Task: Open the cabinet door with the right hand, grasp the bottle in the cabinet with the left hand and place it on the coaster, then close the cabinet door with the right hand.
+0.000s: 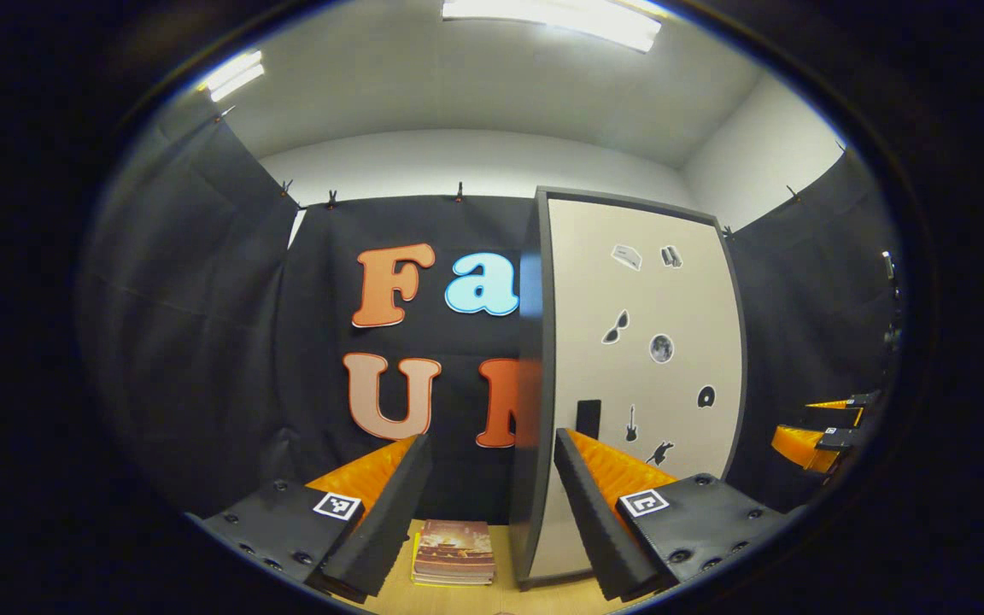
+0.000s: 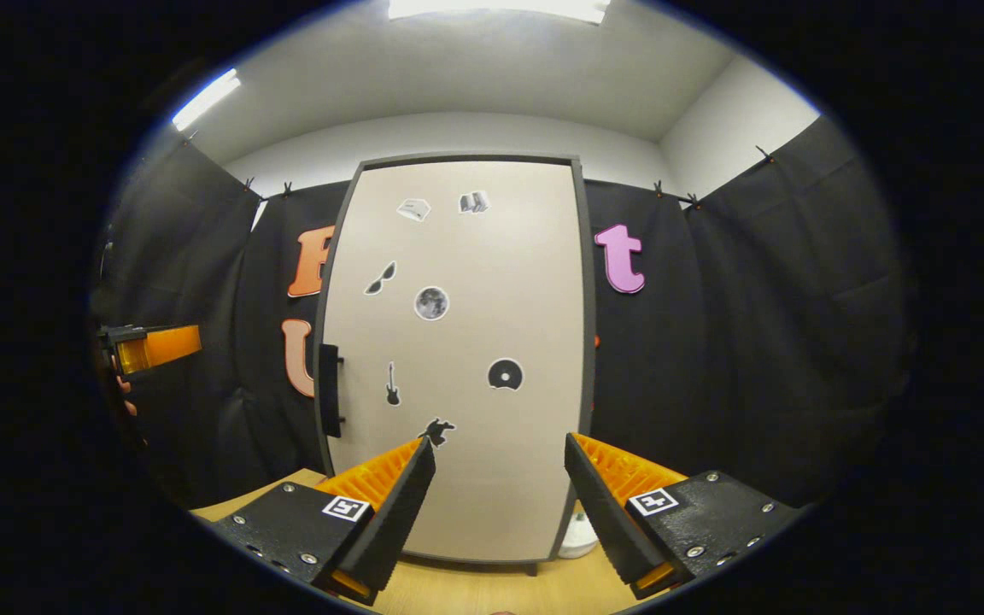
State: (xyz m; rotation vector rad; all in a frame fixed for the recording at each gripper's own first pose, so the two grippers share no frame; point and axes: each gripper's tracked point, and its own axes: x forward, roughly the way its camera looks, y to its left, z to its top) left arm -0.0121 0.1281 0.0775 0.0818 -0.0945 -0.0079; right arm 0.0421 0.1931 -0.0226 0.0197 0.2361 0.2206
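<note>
The tall cabinet (image 2: 458, 342) stands on the wooden table with its pale door (image 1: 646, 359) shut, so its inside is hidden. A dark handle (image 2: 330, 389) runs down the door's left edge; it is also in the left gripper view (image 1: 588, 418). My right gripper (image 2: 500, 442) is open in front of the door's lower part, apart from it and to the right of the handle. My left gripper (image 1: 492, 437) is open too, facing the cabinet's left edge and holding nothing. Each gripper also appears in the other's view: the left gripper (image 2: 150, 346) and the right gripper (image 1: 829, 427).
A short stack of books (image 1: 453, 553) lies on the wooden table (image 2: 475, 589) left of the cabinet. A small white object (image 2: 579, 534) sits at the cabinet's bottom right corner. Black cloth walls close in the booth on all sides.
</note>
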